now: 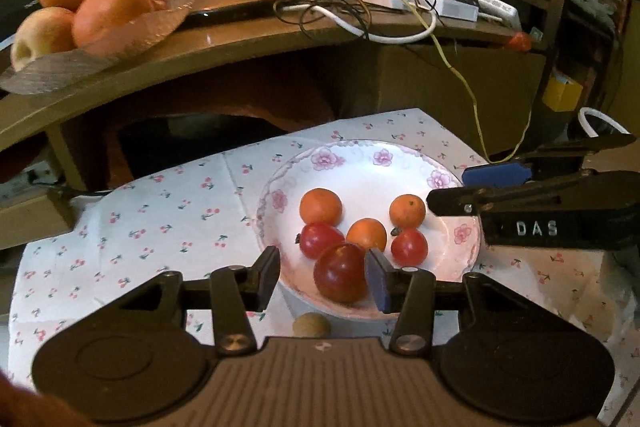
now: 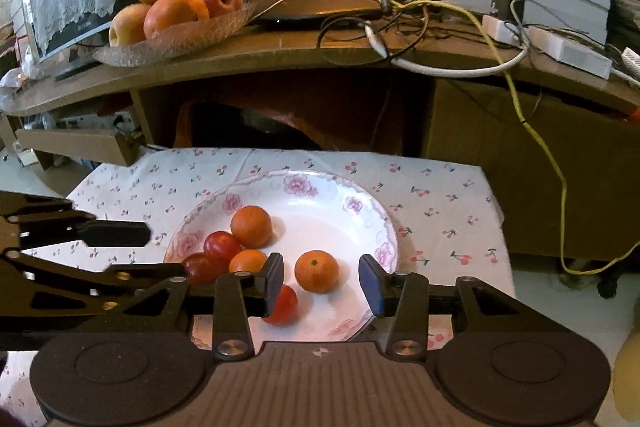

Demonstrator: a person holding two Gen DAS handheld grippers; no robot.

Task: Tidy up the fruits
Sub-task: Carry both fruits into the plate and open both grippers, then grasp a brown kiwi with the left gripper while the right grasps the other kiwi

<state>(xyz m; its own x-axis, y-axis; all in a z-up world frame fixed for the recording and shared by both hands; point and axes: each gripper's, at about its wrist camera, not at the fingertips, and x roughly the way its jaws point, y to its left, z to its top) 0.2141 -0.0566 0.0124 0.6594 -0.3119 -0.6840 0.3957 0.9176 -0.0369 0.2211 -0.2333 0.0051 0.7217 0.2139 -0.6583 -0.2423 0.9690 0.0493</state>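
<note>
A white floral plate (image 1: 360, 163) (image 2: 320, 195) on a cherry-print cloth holds three small oranges and three red plums. In the left wrist view my left gripper (image 1: 324, 277) is open over the plate's near rim, with a dark red plum (image 1: 340, 277) between its fingers, close to the right finger. My right gripper (image 2: 322, 281) is open above the plate, with a small orange (image 2: 317, 271) between its fingers, untouched. The right gripper also shows at the right of the left wrist view (image 1: 456, 187), and the left gripper at the left of the right wrist view (image 2: 160, 255).
A glass dish (image 2: 172, 39) with big oranges and apples sits on a brown desk (image 2: 300, 51) behind, beside tangled cables (image 2: 400, 11) and a power strip (image 2: 560, 47). A small tan round thing (image 1: 311, 325) lies on the cloth in front of the plate.
</note>
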